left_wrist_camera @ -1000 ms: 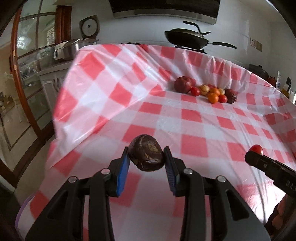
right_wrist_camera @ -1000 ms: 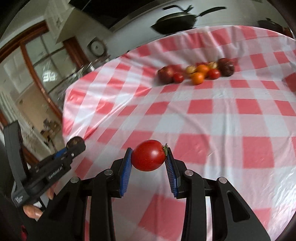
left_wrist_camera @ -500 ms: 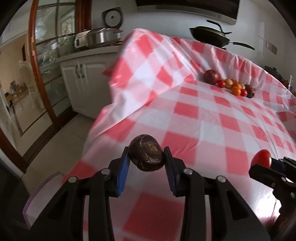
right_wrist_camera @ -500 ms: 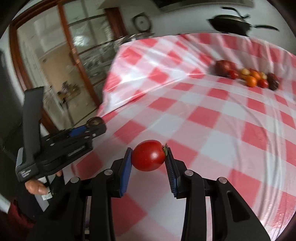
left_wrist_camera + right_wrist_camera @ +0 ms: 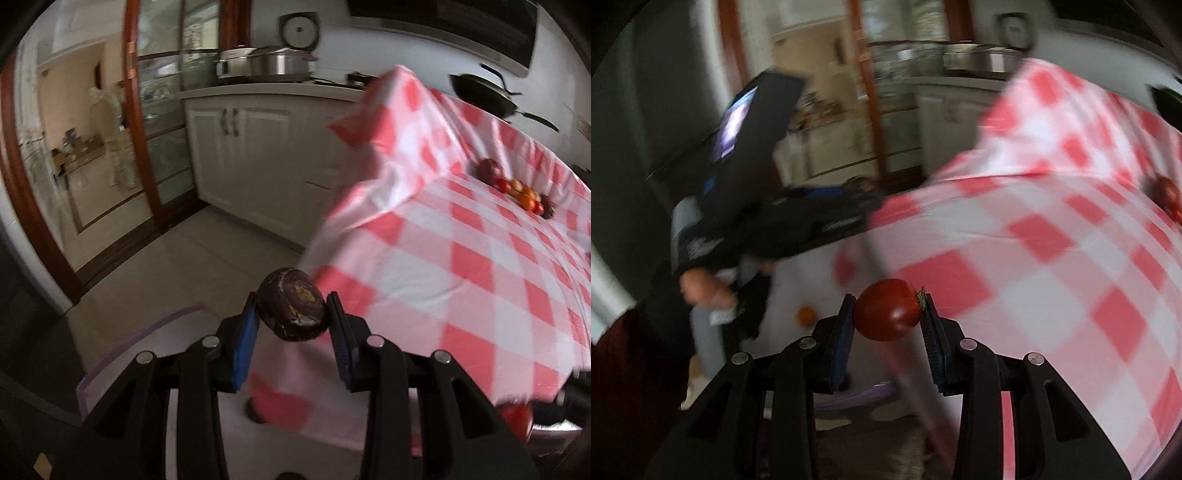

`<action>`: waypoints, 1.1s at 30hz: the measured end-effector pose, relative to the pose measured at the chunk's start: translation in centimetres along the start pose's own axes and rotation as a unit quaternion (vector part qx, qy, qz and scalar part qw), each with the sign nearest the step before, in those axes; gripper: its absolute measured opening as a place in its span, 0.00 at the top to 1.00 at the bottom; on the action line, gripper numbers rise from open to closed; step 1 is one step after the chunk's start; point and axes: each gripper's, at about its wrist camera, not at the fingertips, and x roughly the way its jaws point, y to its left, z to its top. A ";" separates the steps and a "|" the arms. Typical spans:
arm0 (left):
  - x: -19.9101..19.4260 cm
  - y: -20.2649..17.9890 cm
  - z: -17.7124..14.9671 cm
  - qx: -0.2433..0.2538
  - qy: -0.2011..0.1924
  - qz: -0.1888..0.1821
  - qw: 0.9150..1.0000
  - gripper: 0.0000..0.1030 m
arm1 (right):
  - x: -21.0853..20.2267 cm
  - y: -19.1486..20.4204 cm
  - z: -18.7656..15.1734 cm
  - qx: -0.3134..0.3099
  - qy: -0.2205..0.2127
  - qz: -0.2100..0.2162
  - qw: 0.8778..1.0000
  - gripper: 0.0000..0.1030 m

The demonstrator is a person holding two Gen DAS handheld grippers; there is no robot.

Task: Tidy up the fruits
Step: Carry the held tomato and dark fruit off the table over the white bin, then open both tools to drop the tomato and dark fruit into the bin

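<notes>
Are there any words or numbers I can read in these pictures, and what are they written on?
No text here can be read.
Pale lettering on the side of the left gripper, seen from the right wrist camera: too blurred to read.
A lit screen on the dark block above that gripper: too blurred to read.
Round dial on the wall behind the counter: no readable marks.

No text can be read anywhere. In the right wrist view, pale lettering runs along the body of the left claw [image 5: 857,186], up and to the left of the right claw [image 5: 887,314], but it is smeared beyond reading.
</notes>
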 end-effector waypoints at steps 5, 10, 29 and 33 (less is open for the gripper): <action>0.4 4.0 -1.2 -0.035 0.006 0.035 0.999 0.64 | 3.0 4.0 -0.4 -0.063 0.043 0.031 0.997 0.65; 2.4 7.4 -3.2 -0.057 0.038 0.067 0.995 0.64 | 8.3 6.0 -1.8 -0.099 0.118 0.049 0.987 0.65; 12.9 12.9 -12.5 -0.125 0.262 0.116 0.950 0.64 | 17.7 6.6 -5.7 -0.124 0.265 0.000 0.956 0.65; 13.2 13.1 -12.8 -0.126 0.271 0.118 0.947 0.63 | 17.9 6.3 -5.5 -0.119 0.261 -0.002 0.958 0.64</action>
